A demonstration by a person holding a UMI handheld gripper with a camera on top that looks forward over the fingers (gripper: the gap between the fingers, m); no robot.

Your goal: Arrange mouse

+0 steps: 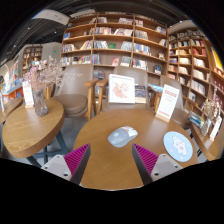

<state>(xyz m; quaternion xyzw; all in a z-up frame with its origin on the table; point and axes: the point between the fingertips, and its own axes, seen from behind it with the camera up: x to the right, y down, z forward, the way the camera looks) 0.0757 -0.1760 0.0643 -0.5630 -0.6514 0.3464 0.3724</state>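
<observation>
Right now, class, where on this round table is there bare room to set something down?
Bare wood lies between the tool, its fingers open, and the mouse, and left of the mouse. It is crowded to the right by the round blue pad and behind by the standing sign.

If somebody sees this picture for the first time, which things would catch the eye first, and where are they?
Probably the pale grey computer mouse, lying on the round wooden table just ahead of the open fingers of the hand-held gripper. Next, the round blue mouse pad beside it, near the table's edge. Behind stand tall wooden bookshelves full of books.
</observation>
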